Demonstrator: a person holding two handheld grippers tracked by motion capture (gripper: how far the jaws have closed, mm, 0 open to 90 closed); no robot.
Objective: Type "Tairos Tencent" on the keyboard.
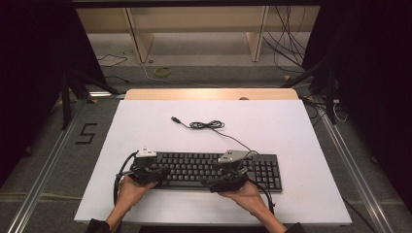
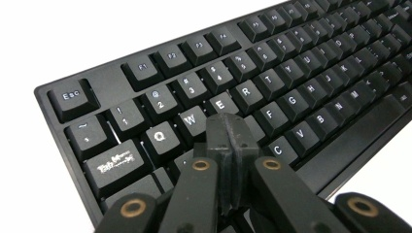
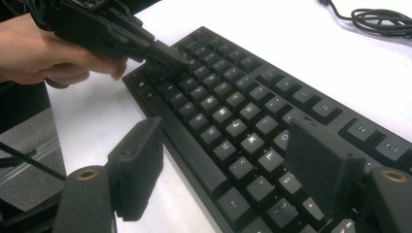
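left gripper [image 2: 228, 127]: clenched, tip over keyboard [image 2: 311, 97] near E | right gripper [image 3: 221, 170]: released, straddling keyboard's front edge | risk: closed tip slips onto neighbouring key.

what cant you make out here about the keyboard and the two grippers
- Left gripper view: the closed left gripper covers the key under its tip on the keyboard.
- High view: key letters too small.
- Right gripper view: right gripper open; keyboard's right end cut off.

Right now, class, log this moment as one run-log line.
left tool: shut, tips on keyboard near E key | right tool: open, over right-hand keys | cable: unplugged on table
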